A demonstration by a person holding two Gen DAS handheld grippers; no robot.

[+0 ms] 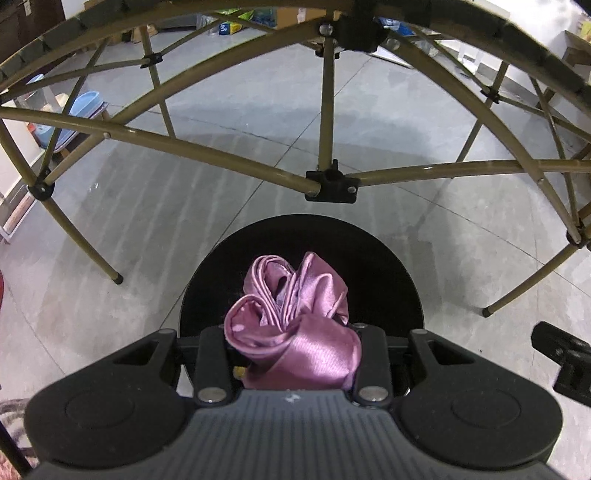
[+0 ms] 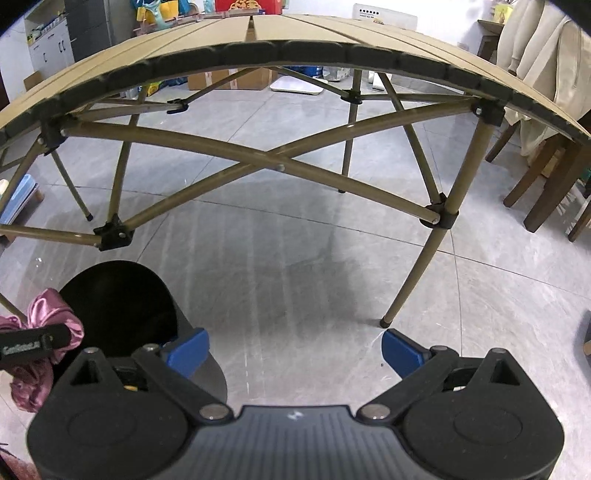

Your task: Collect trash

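Observation:
A crumpled pink satin cloth [image 1: 295,325] is clamped in my left gripper [image 1: 293,354], which is shut on it and hangs over the open mouth of a round black bin [image 1: 384,266]. In the right wrist view the same pink cloth [image 2: 48,314] shows at the far left beside the black bin [image 2: 122,295], with the left gripper's finger across it. My right gripper [image 2: 295,352] stands open over bare floor to the right of the bin, its blue fingertips [image 2: 188,350] wide apart with nothing between them.
A tan folding table [image 2: 258,33] with crossed metal legs [image 2: 280,166] arches over the floor just beyond the bin. Wooden chair legs [image 2: 539,199] stand at the right. Boxes and bags [image 2: 229,77] line the far wall. The floor is grey tile.

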